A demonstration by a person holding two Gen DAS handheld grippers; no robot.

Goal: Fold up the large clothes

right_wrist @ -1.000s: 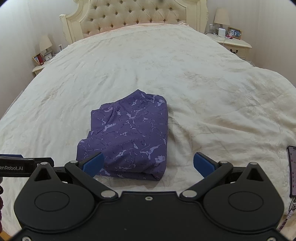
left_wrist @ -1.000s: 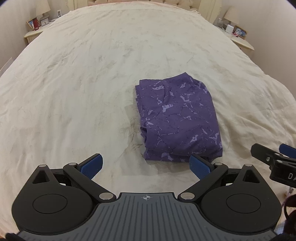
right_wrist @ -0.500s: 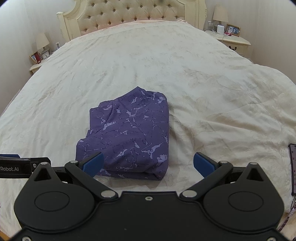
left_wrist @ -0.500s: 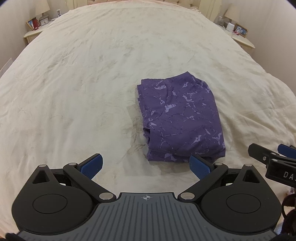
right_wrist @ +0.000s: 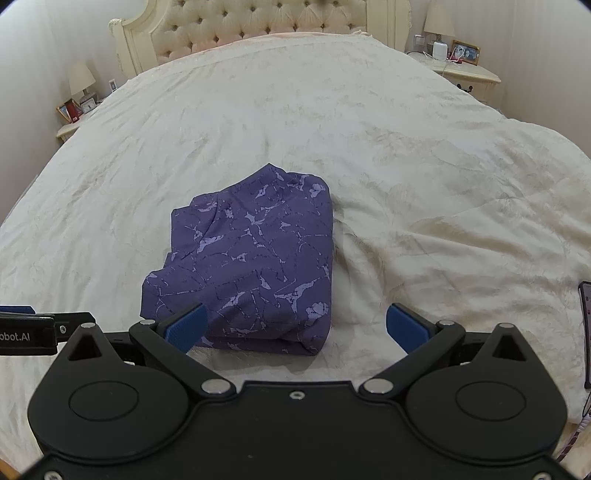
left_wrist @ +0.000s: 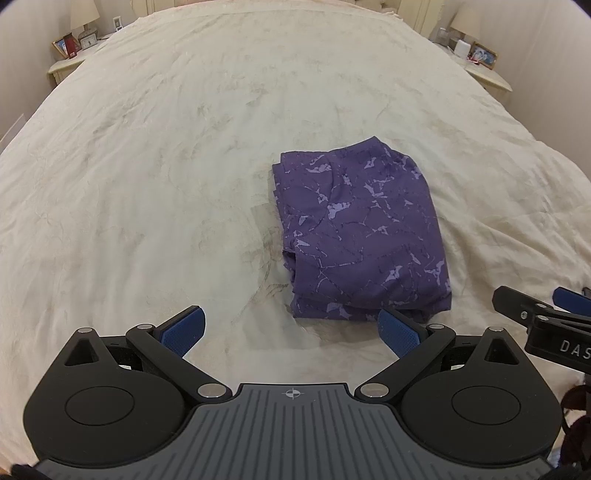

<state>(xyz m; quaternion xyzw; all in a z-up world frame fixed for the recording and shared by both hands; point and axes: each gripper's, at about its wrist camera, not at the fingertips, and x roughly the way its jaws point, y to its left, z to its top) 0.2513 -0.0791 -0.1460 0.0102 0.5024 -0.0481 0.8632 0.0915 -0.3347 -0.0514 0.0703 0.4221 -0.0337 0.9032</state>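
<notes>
Both grippers, left gripper [left_wrist: 291, 328] and right gripper [right_wrist: 297, 326], jaws spread, holding nothing; purple garment [left_wrist: 360, 236] folded compact on bedspread [left_wrist: 147, 166], 1 o'clock of left; fold judged complete, hence hands-off hover.

A home bedroom: a wide bed [right_wrist: 369, 122] under a cream quilted bedspread [left_wrist: 184, 155], a tufted cream headboard [right_wrist: 258, 26], and nightstands [right_wrist: 469, 75] on both sides carrying shaded lamps [right_wrist: 439, 20] and framed photos [right_wrist: 69, 109].
</notes>
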